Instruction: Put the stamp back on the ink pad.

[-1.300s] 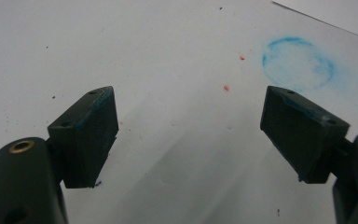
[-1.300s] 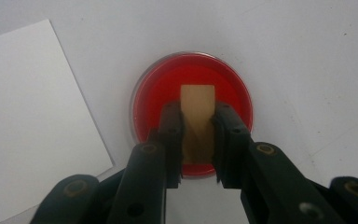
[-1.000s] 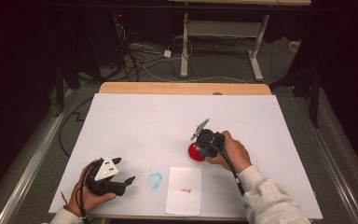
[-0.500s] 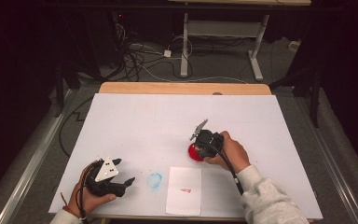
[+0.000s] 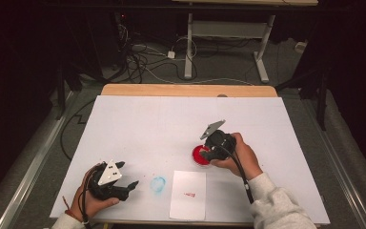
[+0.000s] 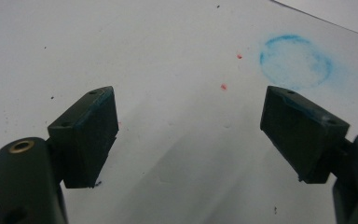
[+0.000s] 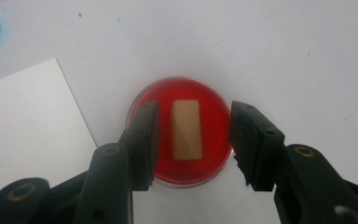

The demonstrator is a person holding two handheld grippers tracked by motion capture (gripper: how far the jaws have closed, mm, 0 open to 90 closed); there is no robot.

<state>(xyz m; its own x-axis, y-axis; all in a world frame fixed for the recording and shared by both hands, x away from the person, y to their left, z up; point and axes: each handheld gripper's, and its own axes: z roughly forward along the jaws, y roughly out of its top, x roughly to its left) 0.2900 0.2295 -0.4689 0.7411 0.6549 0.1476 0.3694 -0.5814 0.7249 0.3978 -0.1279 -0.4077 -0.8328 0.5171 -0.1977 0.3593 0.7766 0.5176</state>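
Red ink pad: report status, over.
Right gripper open, fingers astride the tan block on the red ink pad. Left gripper open, empty. White card beside pad, not in the way.

Red ink pad [image 7: 182,133], tan block [image 7: 187,129]; blue ring smudge [image 6: 296,61]; white paper [image 5: 188,195].

Round red ink pad [image 7: 179,133], lying flat on the white table, directly below and between the right gripper's [image 7: 193,140] parted jaws; tan rectangular stamp block [image 7: 187,129] standing at its centre, untouched.
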